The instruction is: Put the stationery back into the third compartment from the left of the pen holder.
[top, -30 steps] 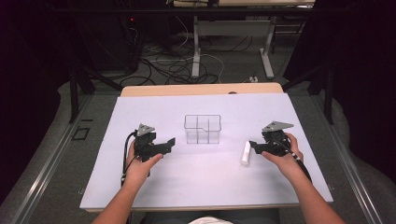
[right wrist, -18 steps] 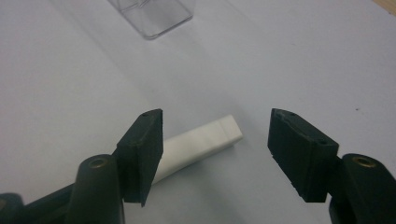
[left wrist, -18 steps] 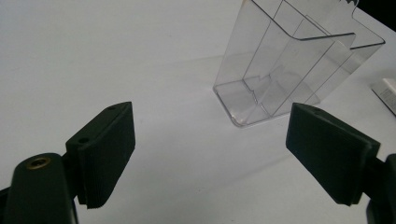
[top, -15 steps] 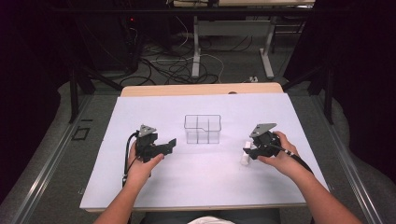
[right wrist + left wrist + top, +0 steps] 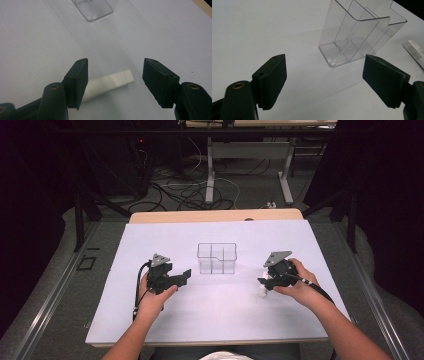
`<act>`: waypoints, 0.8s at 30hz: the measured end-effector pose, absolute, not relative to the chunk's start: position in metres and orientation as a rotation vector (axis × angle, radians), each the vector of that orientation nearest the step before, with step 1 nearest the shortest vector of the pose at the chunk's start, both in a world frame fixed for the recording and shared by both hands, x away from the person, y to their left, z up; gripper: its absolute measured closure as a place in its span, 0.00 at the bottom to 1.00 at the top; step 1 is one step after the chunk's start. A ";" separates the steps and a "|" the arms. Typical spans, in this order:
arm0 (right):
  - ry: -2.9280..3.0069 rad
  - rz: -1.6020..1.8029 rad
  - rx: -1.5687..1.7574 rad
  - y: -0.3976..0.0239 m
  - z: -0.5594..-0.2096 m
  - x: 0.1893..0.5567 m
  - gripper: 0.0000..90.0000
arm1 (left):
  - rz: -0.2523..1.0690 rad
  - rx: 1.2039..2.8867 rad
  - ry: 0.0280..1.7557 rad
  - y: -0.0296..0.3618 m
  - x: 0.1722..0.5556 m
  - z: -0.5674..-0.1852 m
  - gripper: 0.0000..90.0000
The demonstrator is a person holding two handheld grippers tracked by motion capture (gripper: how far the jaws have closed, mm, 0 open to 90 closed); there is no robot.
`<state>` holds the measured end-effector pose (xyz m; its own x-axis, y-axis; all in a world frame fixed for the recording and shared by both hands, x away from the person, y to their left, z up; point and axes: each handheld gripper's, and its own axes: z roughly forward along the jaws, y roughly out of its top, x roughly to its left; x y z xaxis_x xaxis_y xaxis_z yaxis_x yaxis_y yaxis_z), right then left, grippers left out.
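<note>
Right gripper (image 5: 115,82) has moved in over the white tube (image 5: 110,83), which lies flat on the bench (image 5: 150,330) to the right of the clear organizer (image 5: 216,258). Its jaws, just closing then easing, straddle the tube without pressing: pickup looks imminent. Left gripper (image 5: 324,82) idles, spread and empty, facing the organizer. Print on the tube is too small to read.

Clear glossy plastic organizer (image 5: 358,32), smooth walls. White tube (image 5: 110,83), matt plastic look. Tabletop (image 5: 165,240) covered in smooth matt white sheet, wood edge at far side. Hand-held gripper (image 5: 115,82) pads matt black, rubbery.
</note>
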<state>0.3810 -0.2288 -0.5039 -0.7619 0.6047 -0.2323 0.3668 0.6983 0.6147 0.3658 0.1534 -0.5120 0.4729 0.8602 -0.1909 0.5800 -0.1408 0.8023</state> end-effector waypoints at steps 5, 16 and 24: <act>2.533 0.761 0.725 -0.227 -0.496 0.384 0.40 | 0.387 1.842 1.206 0.151 0.365 -0.512 0.22; 2.547 0.664 1.254 -0.218 -0.498 0.387 0.48 | 0.381 1.846 1.221 0.154 0.366 -0.515 0.22; 2.477 0.628 1.630 -0.219 -0.505 0.395 0.53 | 0.382 1.846 1.224 0.155 0.367 -0.516 0.22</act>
